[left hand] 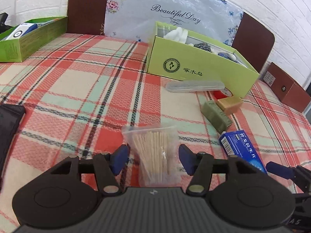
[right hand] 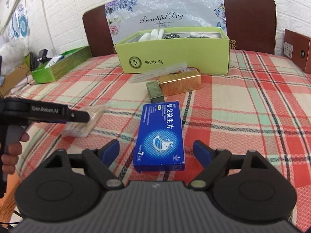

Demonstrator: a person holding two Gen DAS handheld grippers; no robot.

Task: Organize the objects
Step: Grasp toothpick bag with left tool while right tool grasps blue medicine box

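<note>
Ahead of both grippers, the light green box (right hand: 175, 62) holds white gloves (right hand: 153, 35) and a steel scourer (right hand: 172, 36); a second green box (right hand: 58, 66) far to the left holds a white-and-blue packet. The left gripper (left hand: 154, 160) stands apart around a bag of toothpicks (left hand: 155, 155), pads clear of it. The right gripper (right hand: 156, 153) gapes around the blue medicine box (right hand: 160, 136), not touching.

"Beautiful Day" is printed in script on the floral plastic bag (right hand: 165, 9). "GenRobot.AI" is on the left claw's black arm (right hand: 46, 109). The blue cardboard medicine box (right hand: 160, 136) bears a "7".
</note>
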